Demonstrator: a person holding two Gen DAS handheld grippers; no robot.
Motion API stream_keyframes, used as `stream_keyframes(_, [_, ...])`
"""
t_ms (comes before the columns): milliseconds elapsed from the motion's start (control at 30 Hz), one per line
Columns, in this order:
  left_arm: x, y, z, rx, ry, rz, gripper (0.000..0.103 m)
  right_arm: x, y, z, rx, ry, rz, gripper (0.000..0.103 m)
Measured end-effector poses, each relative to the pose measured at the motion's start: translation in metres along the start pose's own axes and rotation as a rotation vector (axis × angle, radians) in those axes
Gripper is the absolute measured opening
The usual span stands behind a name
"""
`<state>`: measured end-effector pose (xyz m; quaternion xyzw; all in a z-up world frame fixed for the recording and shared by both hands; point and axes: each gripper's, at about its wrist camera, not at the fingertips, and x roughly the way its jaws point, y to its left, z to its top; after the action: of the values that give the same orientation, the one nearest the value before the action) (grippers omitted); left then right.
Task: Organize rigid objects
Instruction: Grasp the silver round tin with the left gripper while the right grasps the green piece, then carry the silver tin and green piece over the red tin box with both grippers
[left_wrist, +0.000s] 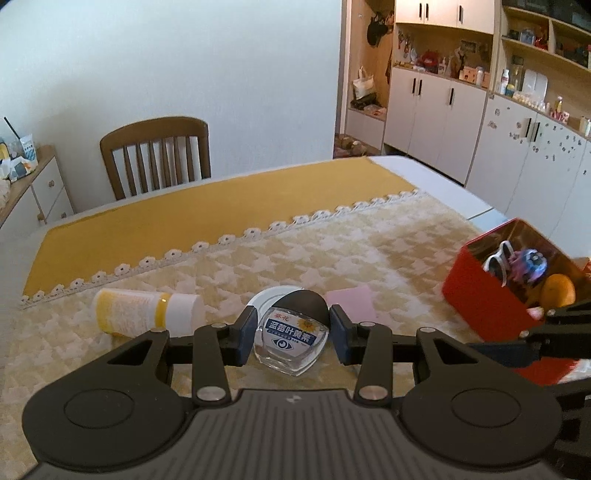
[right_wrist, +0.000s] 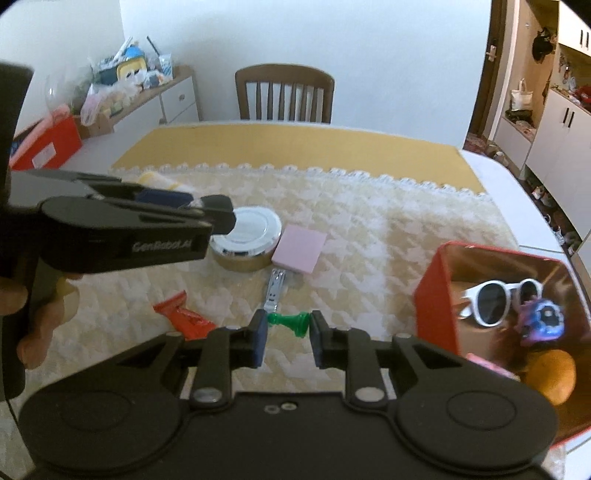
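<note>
My left gripper (left_wrist: 291, 334) is shut on a small clear glass bottle (left_wrist: 291, 341) with a black cap and blue label, held above the tablecloth. My right gripper (right_wrist: 286, 338) is open, its pads either side of a green chess piece (right_wrist: 290, 322) lying on the cloth. The red tin box (right_wrist: 432, 299) stands at the right, holding white sunglasses (right_wrist: 495, 299), a purple toy (right_wrist: 543, 319) and an orange (right_wrist: 550, 374); it also shows in the left wrist view (left_wrist: 480, 295). The left gripper body shows in the right wrist view (right_wrist: 122, 225).
On the cloth lie a yellow-white bottle on its side (left_wrist: 144, 310), a round white-lidded tin (right_wrist: 247, 236), a pink notepad (right_wrist: 299, 249), a nail clipper (right_wrist: 273, 290) and a red wrapper (right_wrist: 184, 317). A wooden chair (right_wrist: 284, 92) stands at the far table edge.
</note>
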<state>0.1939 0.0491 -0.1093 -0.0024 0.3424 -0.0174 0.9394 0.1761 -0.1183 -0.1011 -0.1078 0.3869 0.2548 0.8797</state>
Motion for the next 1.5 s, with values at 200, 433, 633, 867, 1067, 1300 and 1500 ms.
stream_keyframes(200, [-0.027,-0.019,0.011,0.019,-0.024,-0.028,0.041,-0.032,-0.009,0.002,0.012,-0.04,-0.015,0.023])
stream_keyframes(433, [-0.053,-0.052,0.024,0.051,-0.051,-0.061,0.041,-0.06,-0.027,0.0,0.021,-0.077,-0.022,0.023])
stream_keyframes(633, [-0.065,-0.086,0.031,0.075,-0.065,-0.09,0.041,-0.08,-0.053,-0.009,0.032,-0.101,-0.031,0.023])
stream_keyframes(867, [-0.061,-0.133,0.039,0.092,-0.051,-0.127,0.041,-0.093,-0.092,-0.025,0.035,-0.097,-0.047,0.023])
stream_keyframes(1067, [-0.043,-0.172,0.044,0.111,-0.014,-0.142,0.041,-0.093,-0.128,-0.041,0.04,-0.07,-0.053,0.023])
stream_keyframes(1300, [-0.008,-0.208,0.05,0.123,0.052,-0.142,0.041,-0.08,-0.158,-0.058,0.031,-0.015,-0.026,0.023])
stream_keyframes(1500, [0.028,-0.227,0.051,0.129,0.121,-0.133,0.041,-0.064,-0.169,-0.06,-0.002,0.027,0.022,0.023])
